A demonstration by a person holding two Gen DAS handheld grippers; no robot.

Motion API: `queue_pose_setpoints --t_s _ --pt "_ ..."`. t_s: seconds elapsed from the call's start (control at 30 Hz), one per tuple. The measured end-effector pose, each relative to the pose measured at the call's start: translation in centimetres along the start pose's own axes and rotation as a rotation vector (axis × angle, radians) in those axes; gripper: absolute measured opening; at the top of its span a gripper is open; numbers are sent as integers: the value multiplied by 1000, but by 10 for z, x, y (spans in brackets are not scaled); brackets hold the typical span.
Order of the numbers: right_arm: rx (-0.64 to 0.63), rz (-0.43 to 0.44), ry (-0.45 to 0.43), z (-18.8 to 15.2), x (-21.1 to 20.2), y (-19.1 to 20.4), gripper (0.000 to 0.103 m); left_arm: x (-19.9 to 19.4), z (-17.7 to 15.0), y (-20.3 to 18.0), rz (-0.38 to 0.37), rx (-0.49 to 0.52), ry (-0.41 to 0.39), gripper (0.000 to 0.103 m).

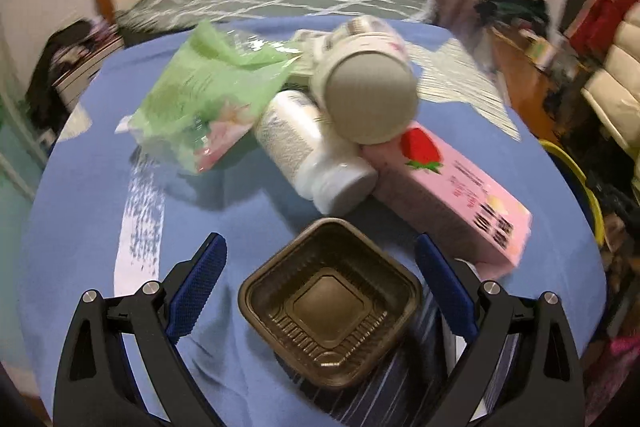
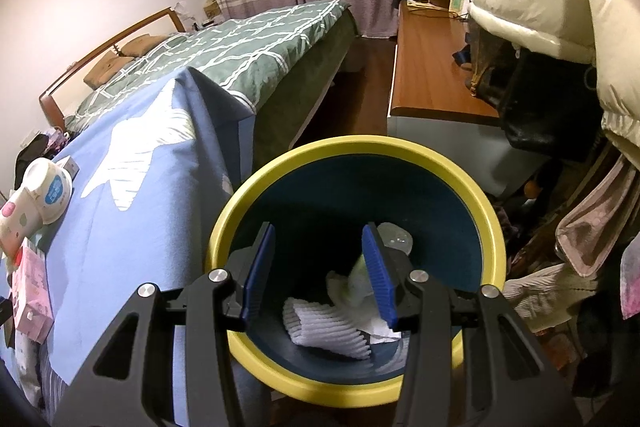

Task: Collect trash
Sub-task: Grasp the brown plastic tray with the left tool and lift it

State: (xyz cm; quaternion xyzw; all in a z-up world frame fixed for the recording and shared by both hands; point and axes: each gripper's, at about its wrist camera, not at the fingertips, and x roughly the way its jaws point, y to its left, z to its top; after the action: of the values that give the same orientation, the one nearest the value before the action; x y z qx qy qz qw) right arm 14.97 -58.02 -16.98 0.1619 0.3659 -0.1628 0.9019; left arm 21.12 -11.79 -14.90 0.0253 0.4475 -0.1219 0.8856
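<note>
Left wrist view only: brown plastic tray (image 1: 330, 311), square, ribbed, empty, sits on the blue cloth (image 1: 80, 187) at the near edge, between the blue pads of the left gripper (image 1: 320, 287). Jaws stand wide, pads clear of the tray, nothing held. Behind it: white bottle (image 1: 312, 151) on its side, touching the pink strawberry carton (image 1: 452, 187); paper cup (image 1: 368, 83) tipped over both; green wrapper (image 1: 212, 91) farther back.

Right wrist view only: right gripper (image 2: 318, 275), jaws partly apart and empty, hangs over the yellow-rimmed bin (image 2: 352, 147) beside the cloth's edge. White crumpled trash (image 2: 328, 323) lies inside the bin.
</note>
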Motion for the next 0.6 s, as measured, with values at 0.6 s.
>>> queue_pose_setpoints --t_s 0.6 --pt "-15 22 13 1 3 7 44 19 -5 4 -66 212 56 74"
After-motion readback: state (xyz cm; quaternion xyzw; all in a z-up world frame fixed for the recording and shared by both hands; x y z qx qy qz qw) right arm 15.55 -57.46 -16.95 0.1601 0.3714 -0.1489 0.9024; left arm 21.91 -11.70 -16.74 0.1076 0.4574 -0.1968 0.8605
